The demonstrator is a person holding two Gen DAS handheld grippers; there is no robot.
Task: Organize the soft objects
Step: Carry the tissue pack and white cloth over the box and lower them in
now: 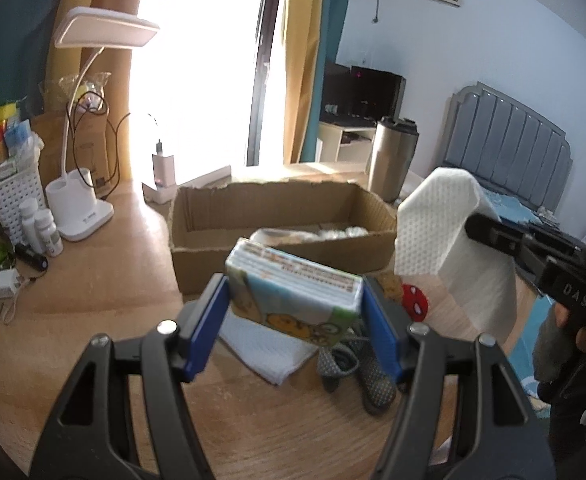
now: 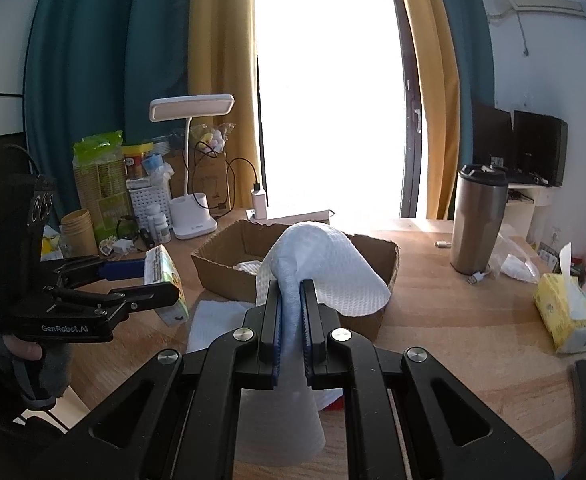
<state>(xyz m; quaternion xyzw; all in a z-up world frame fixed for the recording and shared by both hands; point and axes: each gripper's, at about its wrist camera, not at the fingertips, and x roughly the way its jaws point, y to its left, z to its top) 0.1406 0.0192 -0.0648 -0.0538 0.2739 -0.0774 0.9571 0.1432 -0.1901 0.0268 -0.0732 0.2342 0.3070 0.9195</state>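
Observation:
My left gripper [image 1: 293, 300] is shut on a pack of tissues [image 1: 297, 296] with cartoon print, held above the wooden table just in front of the open cardboard box [image 1: 213, 208]. My right gripper [image 2: 291, 292] is shut on a white textured cloth [image 2: 325, 264] that drapes over its fingers, near the box's [image 2: 221, 268] front edge. The cloth also shows at the right in the left wrist view [image 1: 445, 240], and the tissue pack at the left in the right wrist view [image 2: 163, 276]. The box holds some pale items, partly hidden.
A folded white cloth [image 1: 269, 354], dark patterned socks [image 1: 357, 372] and a red round item [image 1: 415, 300] lie on the table. A white desk lamp [image 1: 81, 208], bottles [image 1: 41, 228], a steel tumbler [image 2: 479, 220] and a yellow tissue pack [image 2: 565, 312] stand around.

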